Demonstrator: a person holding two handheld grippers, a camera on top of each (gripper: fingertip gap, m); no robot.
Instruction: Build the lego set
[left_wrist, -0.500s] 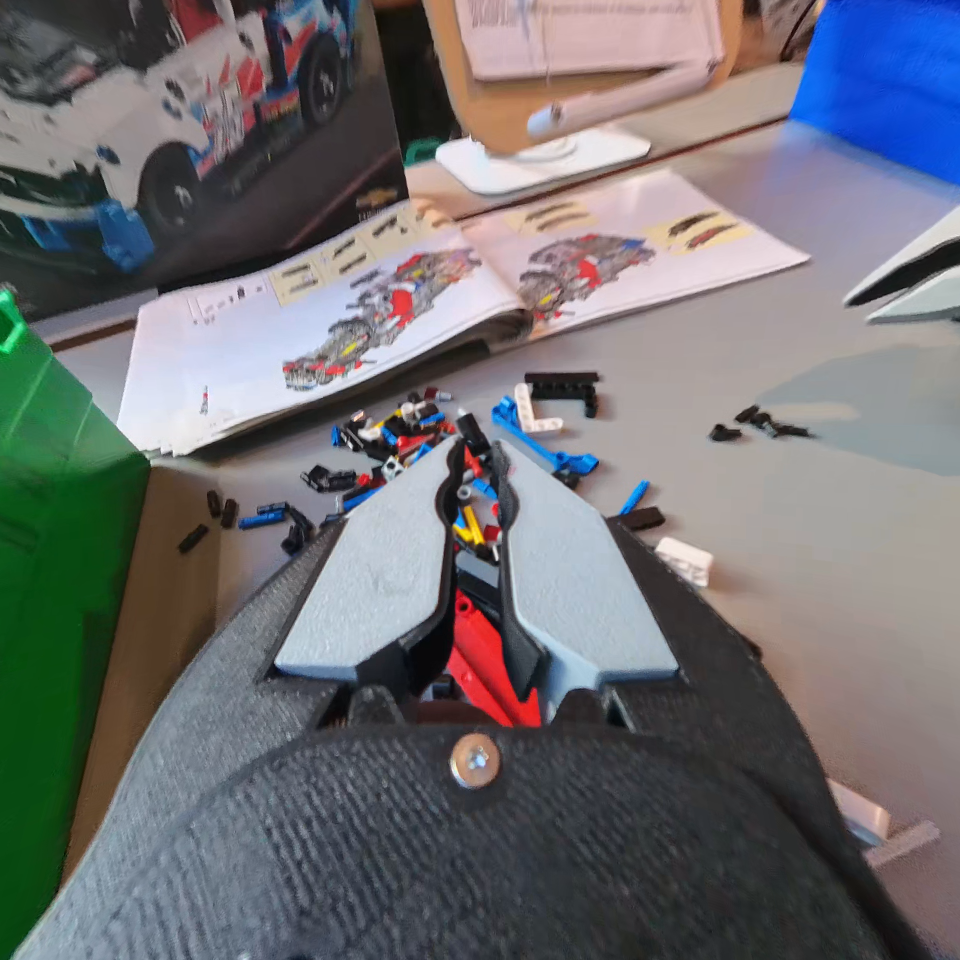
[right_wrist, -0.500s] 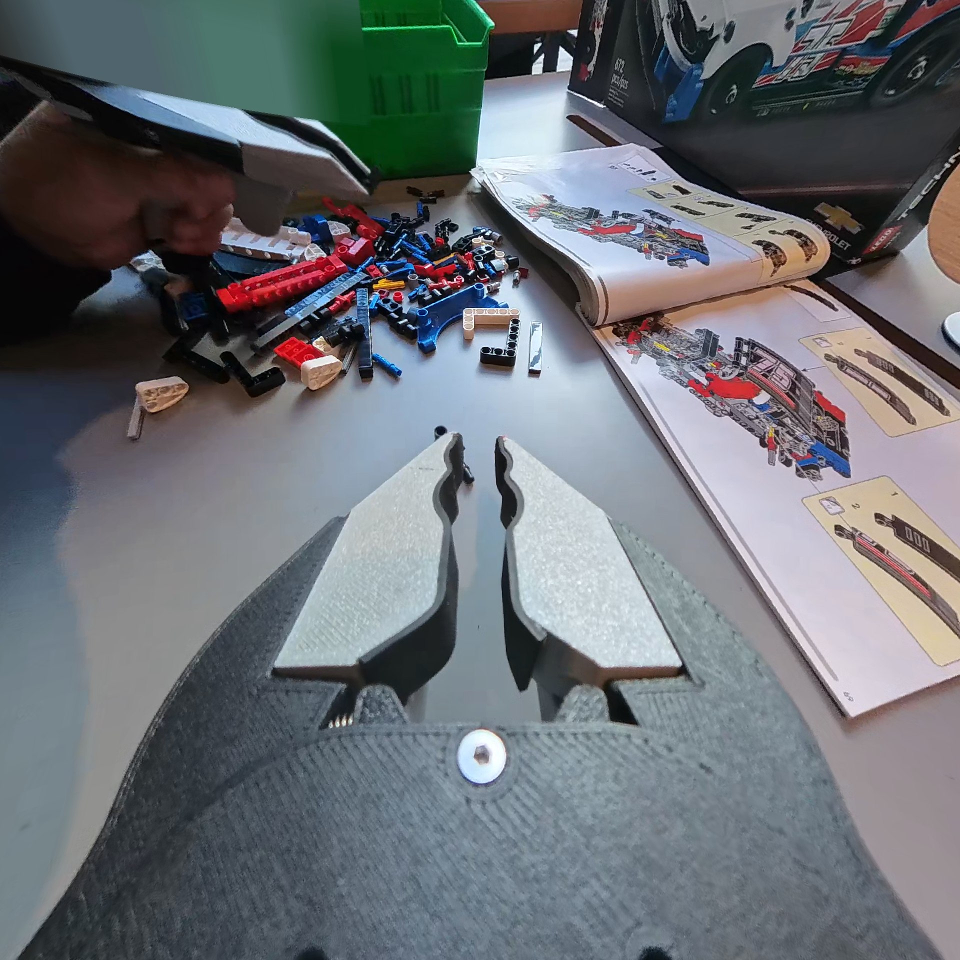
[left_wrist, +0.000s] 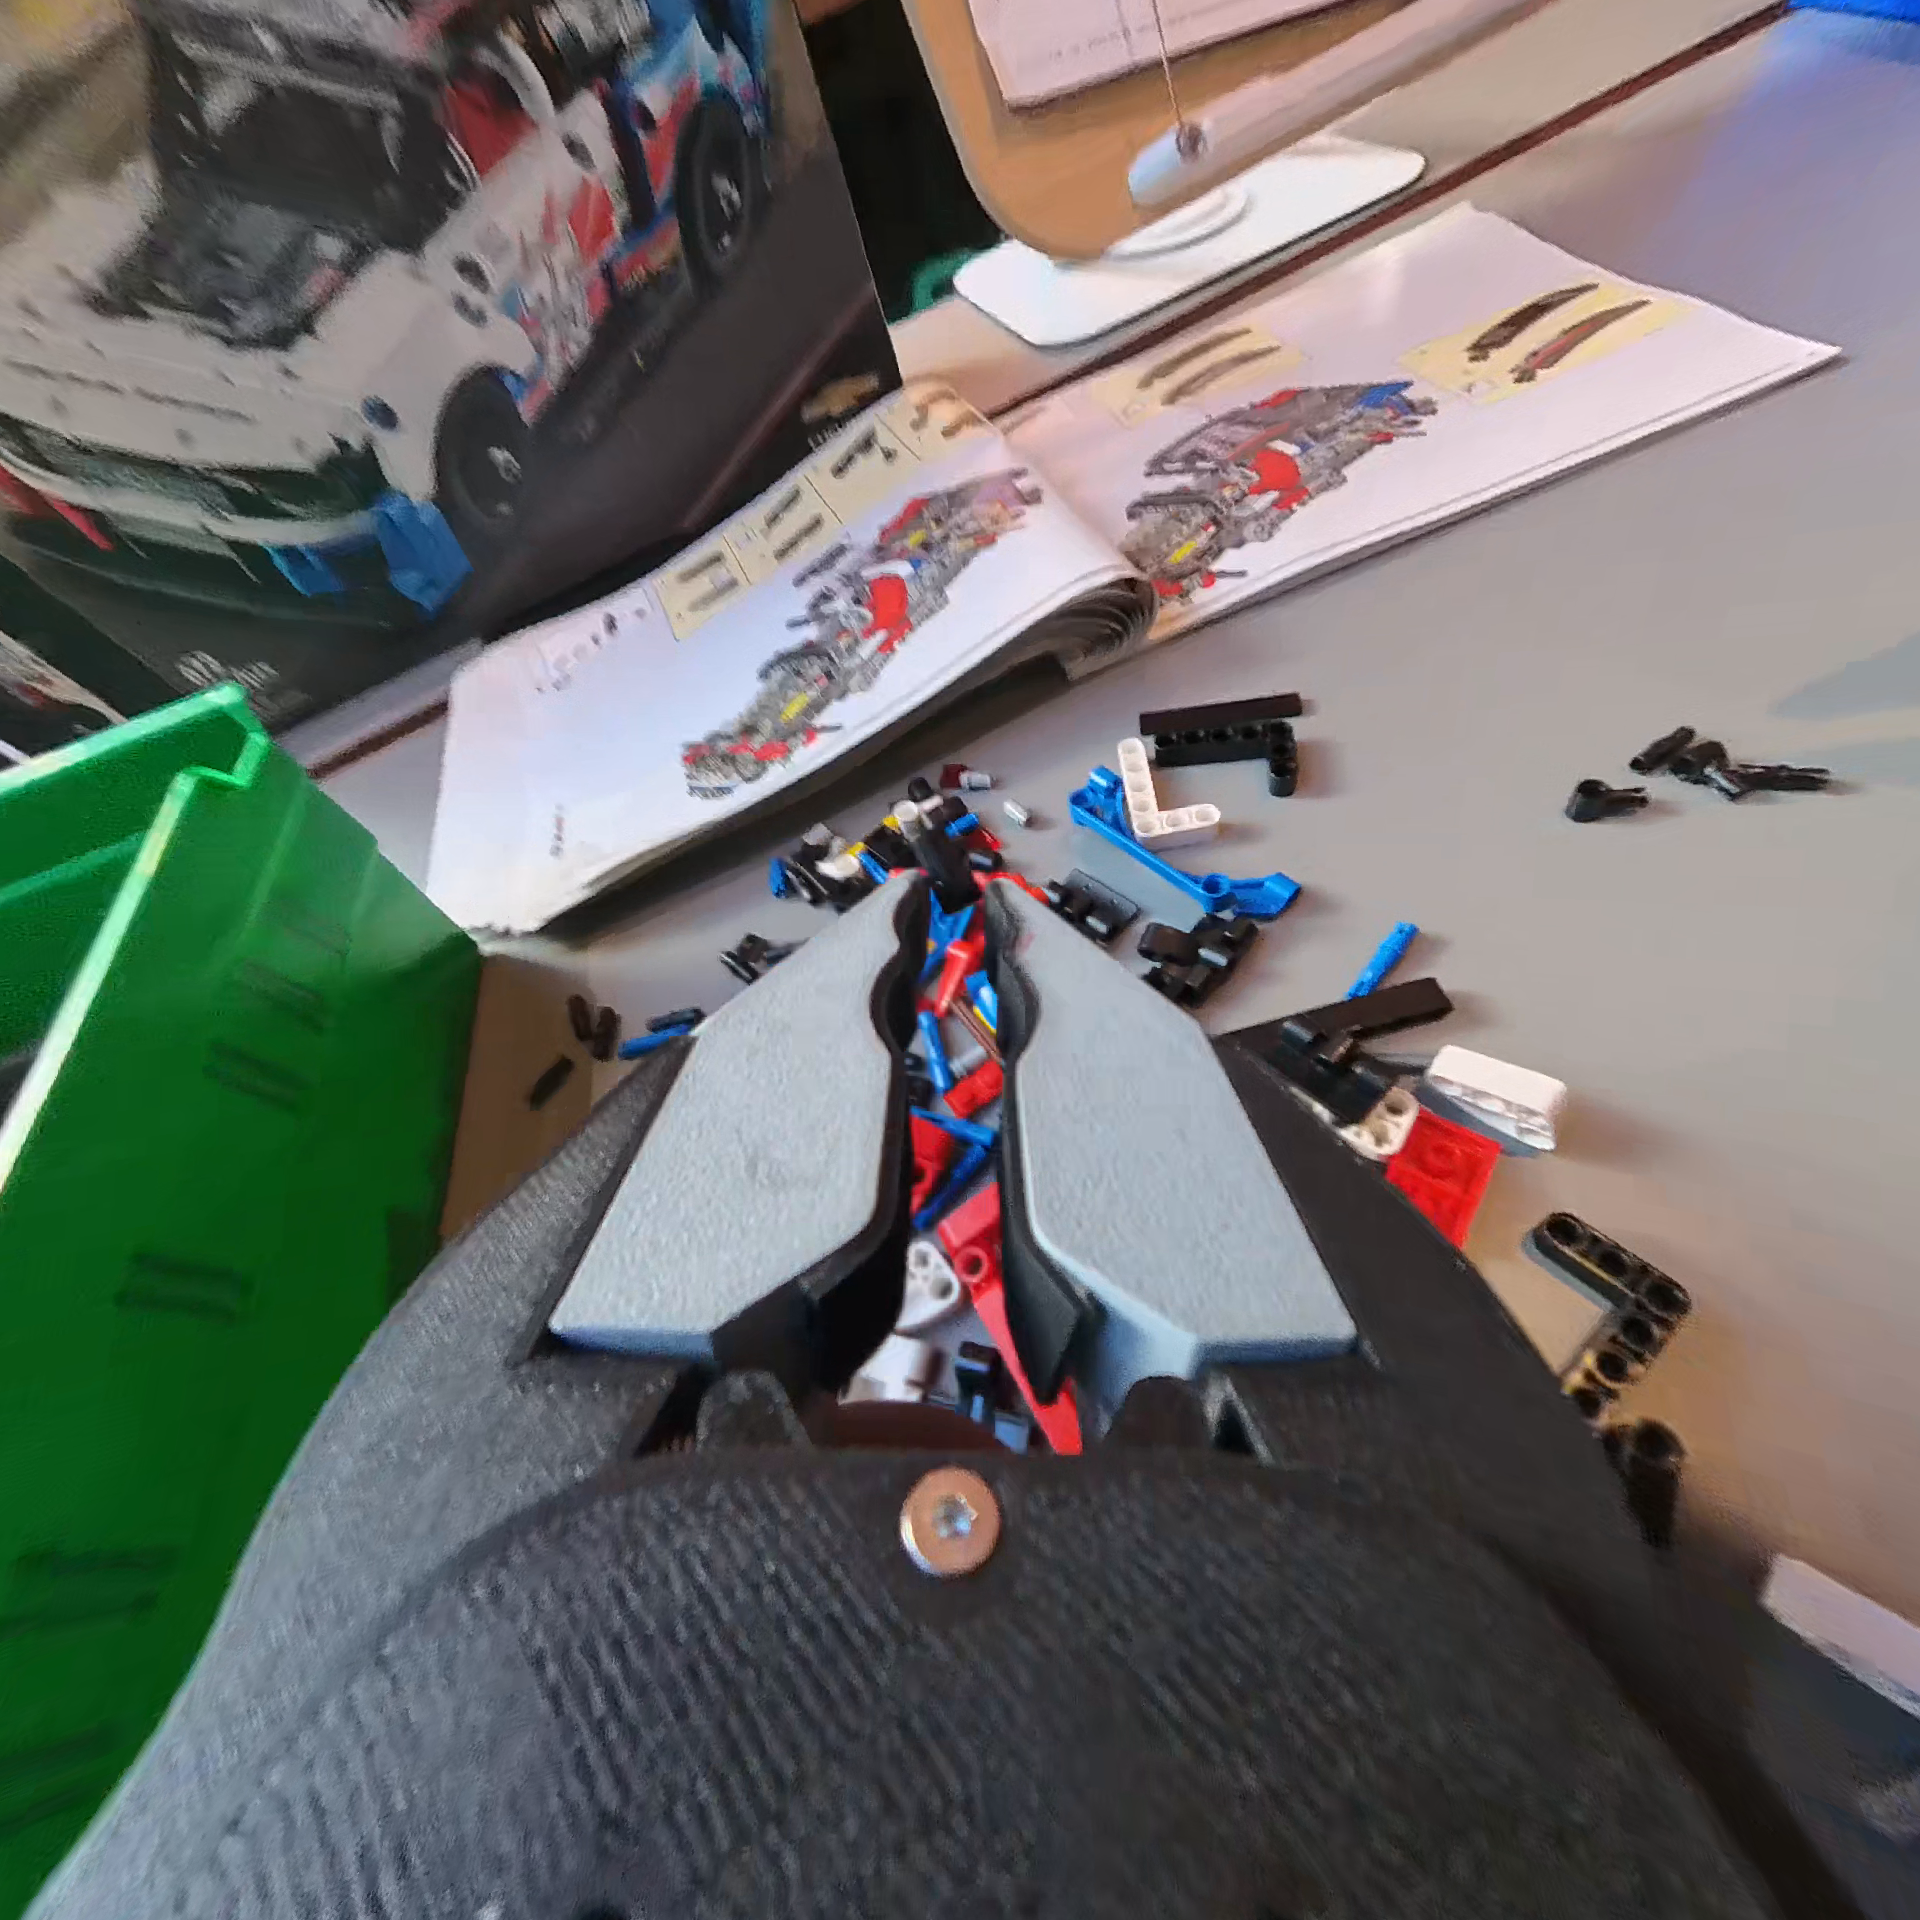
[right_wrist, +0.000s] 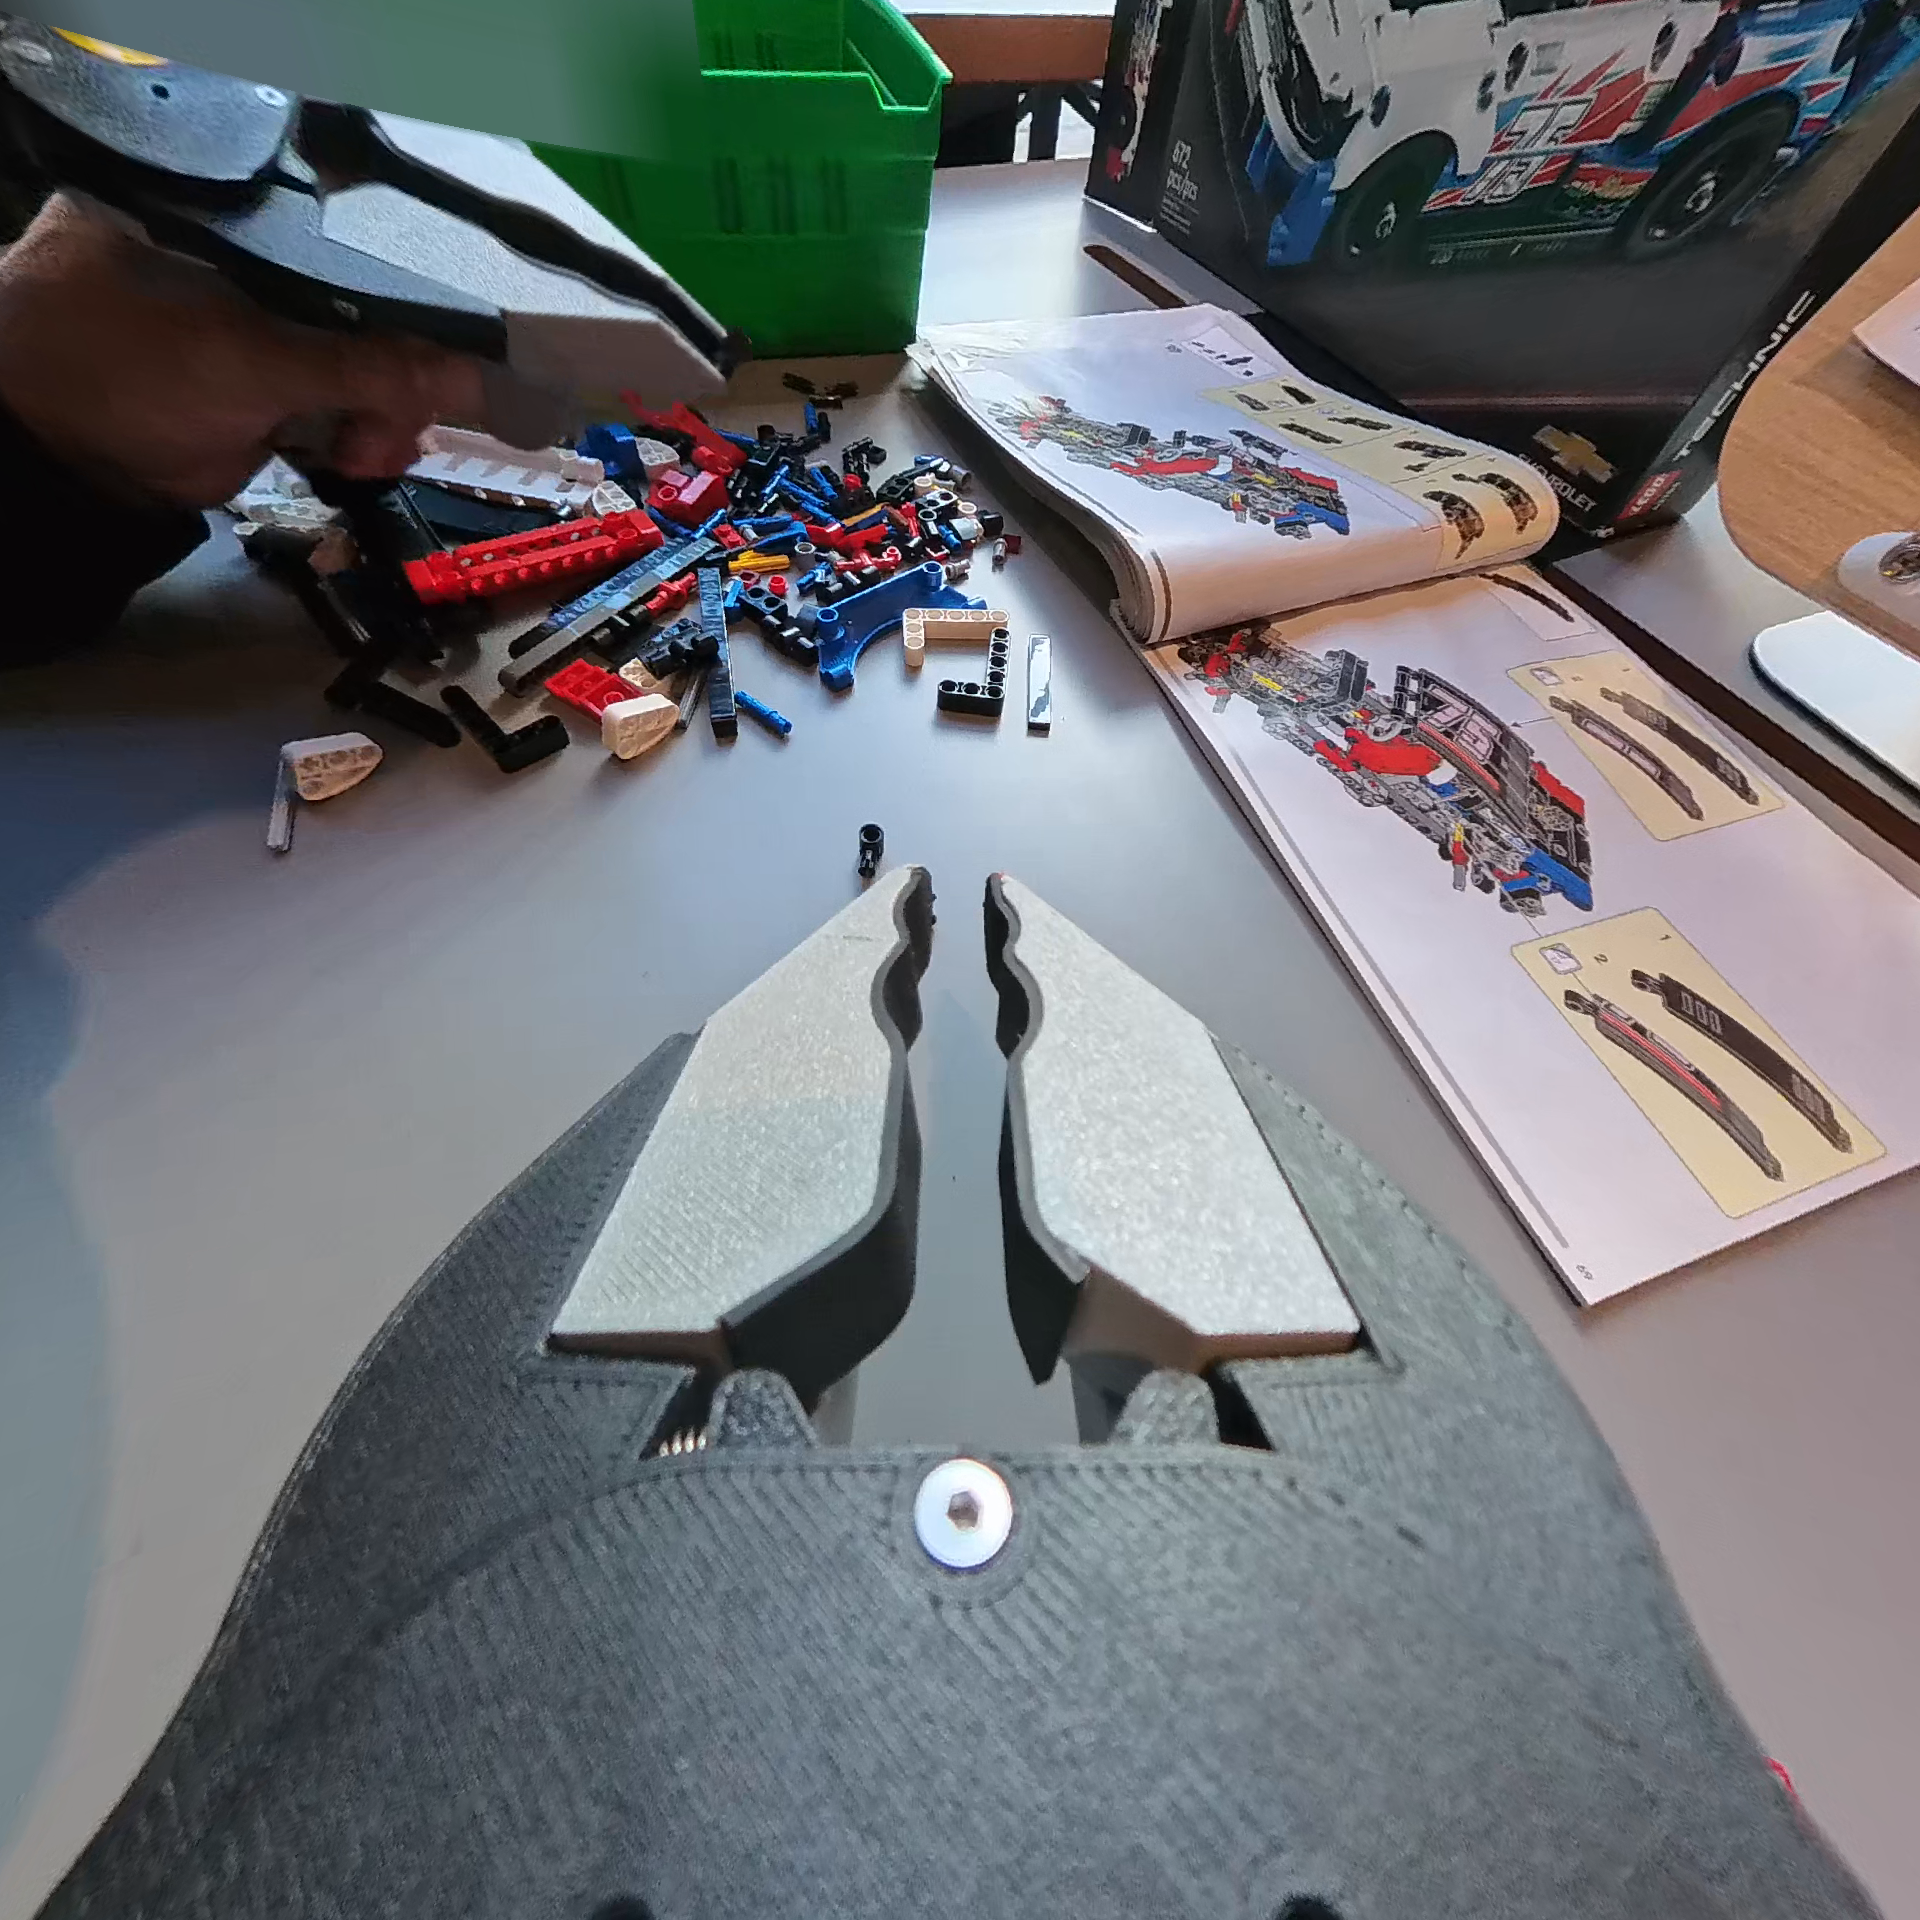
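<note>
I hold my left gripper (left_wrist: 956, 904), jaws slightly parted and empty, right over the brick pile (right_wrist: 727, 561) toward the tabletop's far edge, while my right gripper (right_wrist: 958, 899), likewise parted and empty, sits farther back, a lone black pin (right_wrist: 870, 847) just ahead-left.

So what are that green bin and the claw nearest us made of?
The green bin looks like glossy moulded plastic: its smooth walls catch light. The right claw looks 3D-printed: its black body shows fine ridged layer lines, and its grey fingers have a matte, grainy finish, probably plastic too.
</note>
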